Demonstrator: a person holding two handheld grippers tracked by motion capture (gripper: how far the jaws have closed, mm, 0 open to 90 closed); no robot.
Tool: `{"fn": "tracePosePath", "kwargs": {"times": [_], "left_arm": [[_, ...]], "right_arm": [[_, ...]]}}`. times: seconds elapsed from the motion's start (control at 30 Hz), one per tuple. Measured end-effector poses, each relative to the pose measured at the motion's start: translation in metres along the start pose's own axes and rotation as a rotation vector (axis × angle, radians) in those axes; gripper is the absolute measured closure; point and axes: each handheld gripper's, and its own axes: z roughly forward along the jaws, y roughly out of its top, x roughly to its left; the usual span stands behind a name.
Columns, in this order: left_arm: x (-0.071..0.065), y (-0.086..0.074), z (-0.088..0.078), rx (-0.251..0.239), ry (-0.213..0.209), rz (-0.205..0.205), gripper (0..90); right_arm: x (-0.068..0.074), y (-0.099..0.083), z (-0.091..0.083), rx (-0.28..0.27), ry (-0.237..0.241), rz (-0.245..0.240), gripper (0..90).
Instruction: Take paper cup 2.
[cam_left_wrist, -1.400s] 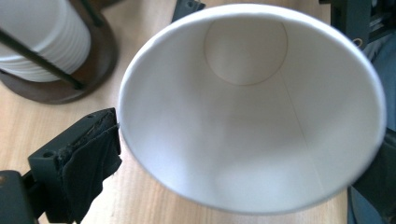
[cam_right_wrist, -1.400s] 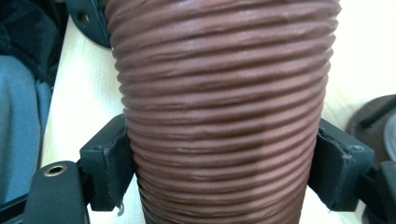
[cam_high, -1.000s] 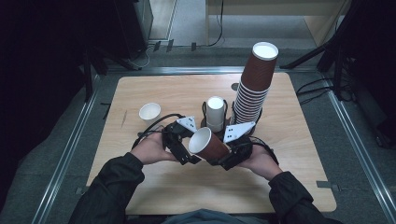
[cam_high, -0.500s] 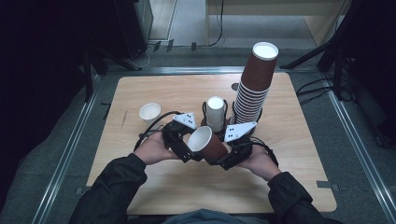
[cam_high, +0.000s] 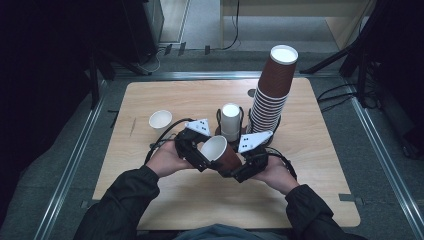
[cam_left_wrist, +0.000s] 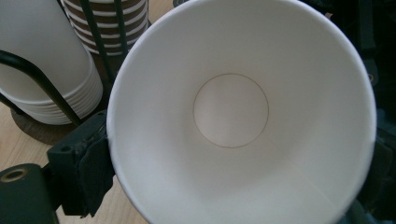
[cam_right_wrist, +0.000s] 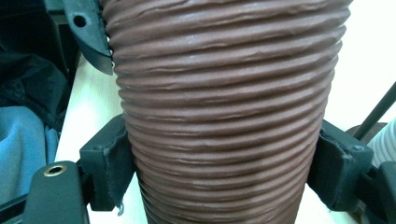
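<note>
- The cup (cam_right_wrist: 224, 112) in the middle of the right gripper view looked like paper, its brown wall ridged in rough horizontal ripples with a dull, faintly satin sheen.
- Its inside (cam_left_wrist: 233, 116), in the left gripper view, was smooth white paper, matt, with a thin seam ring round the base.
- The jaws beside it looked like matt black plastic with slightly grainy pads.
- The counter (cam_high: 150, 200) was pale wood-grain board, smooth and low in gloss.
- The tall stack of cups (cam_high: 272, 95), at the upper right of the high view, showed the same ribbed brown paper with white rims.
- The sleeves (cam_high: 120, 205) at the bottom were dark matt cloth.
</note>
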Motion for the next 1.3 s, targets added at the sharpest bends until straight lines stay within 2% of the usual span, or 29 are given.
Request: {"fn": "tracePosePath", "kwargs": {"times": [0.2, 0.27, 0.37, 0.53, 0.6, 0.77, 1.0, 1.1, 1.17, 1.3], "left_arm": [[0.002, 0.000, -0.002, -0.008, -0.025, -0.013, 8.3], [0.002, 0.000, -0.003, -0.005, -0.029, -0.014, 8.5], [0.002, -0.001, -0.005, 0.002, -0.023, -0.005, 8.5], [0.005, -0.003, -0.011, 0.011, -0.005, -0.007, 8.5], [0.006, -0.003, -0.013, 0.035, 0.012, 0.001, 8.5], [0.005, -0.001, -0.015, 0.110, 0.043, 0.039, 8.5], [-0.002, 0.005, -0.005, 0.229, 0.088, 0.111, 8.5], [-0.005, 0.006, 0.001, 0.280, 0.123, 0.145, 8.5], [-0.006, 0.007, 0.003, 0.292, 0.126, 0.154, 8.4], [-0.008, 0.008, 0.005, 0.283, 0.111, 0.158, 8.4]], "right_arm": [[-0.001, 0.000, -0.001, -0.008, 0.012, 0.013, 19.5], [-0.002, 0.000, -0.001, -0.013, 0.035, 0.041, 18.7], [-0.002, 0.000, 0.000, -0.004, 0.034, 0.045, 14.5], [-0.003, -0.002, -0.001, 0.034, 0.019, 0.054, 13.9], [-0.003, -0.003, -0.002, 0.047, 0.009, 0.039, 13.9], [-0.003, -0.003, -0.001, 0.068, 0.012, 0.043, 14.0], [-0.001, -0.004, 0.003, 0.090, 0.008, 0.036, 14.1], [0.000, -0.004, 0.005, 0.093, 0.007, 0.025, 14.2], [0.000, -0.005, 0.007, 0.103, 0.007, 0.022, 14.2], [0.001, -0.005, 0.011, 0.109, 0.011, 0.018, 14.2]]}}
